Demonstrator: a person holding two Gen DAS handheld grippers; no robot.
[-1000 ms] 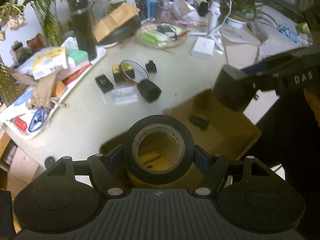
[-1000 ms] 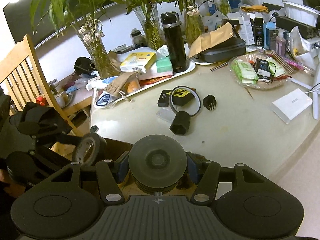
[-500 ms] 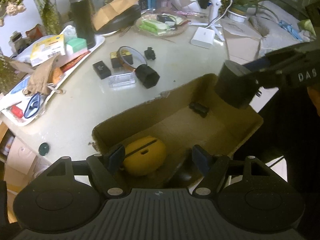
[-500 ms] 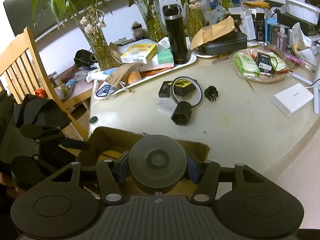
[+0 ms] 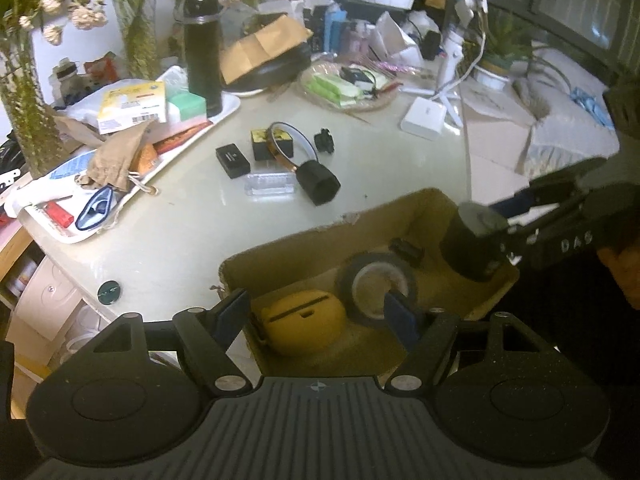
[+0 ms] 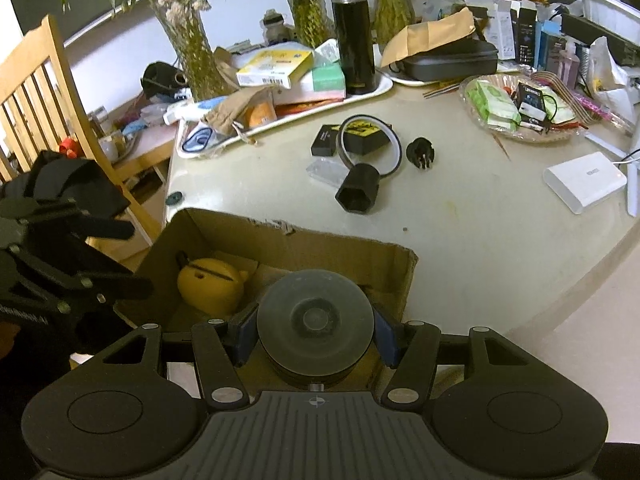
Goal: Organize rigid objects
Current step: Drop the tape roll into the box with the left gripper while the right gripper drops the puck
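Surface (image 6: 460, 240): a pale round top crowded with clutter, a cardboard box at its near edge.
Cardboard box (image 5: 404, 208): open-topped and torn along one rim; both grippers hang above it.
Left gripper (image 5: 320, 316): jaws spread and released, nothing between the pads; the yellow case shows in the gap and the roll of black tape lies just beyond the right-hand pad.
Right gripper (image 6: 316, 328): jaws clenched on a round black cylinder, the blue pads pressing its two sides, held over the box's near end.
Round black cylinder (image 6: 316, 316): flat grey top face toward the camera; in the left wrist view (image 5: 472, 244) it hangs above the far corner of the box.
Black flask (image 6: 354, 36): upright on a white tray (image 6: 384, 84) at the back of the surface.
Roll of black tape (image 5: 376, 286): tilted inside the box, beside the yellow case.
Yellow case (image 5: 300, 324): rounded, with a dark slot, on the box floor at the left end.
Black hexagonal socket (image 6: 358, 192): on its side on the bare surface, well apart from the box, touching a thin ring (image 6: 370, 146).
White box (image 6: 584, 182): flat on the surface, off to the right.
Small black part (image 5: 406, 250): on the box floor beyond the tape, too blurred to identify.
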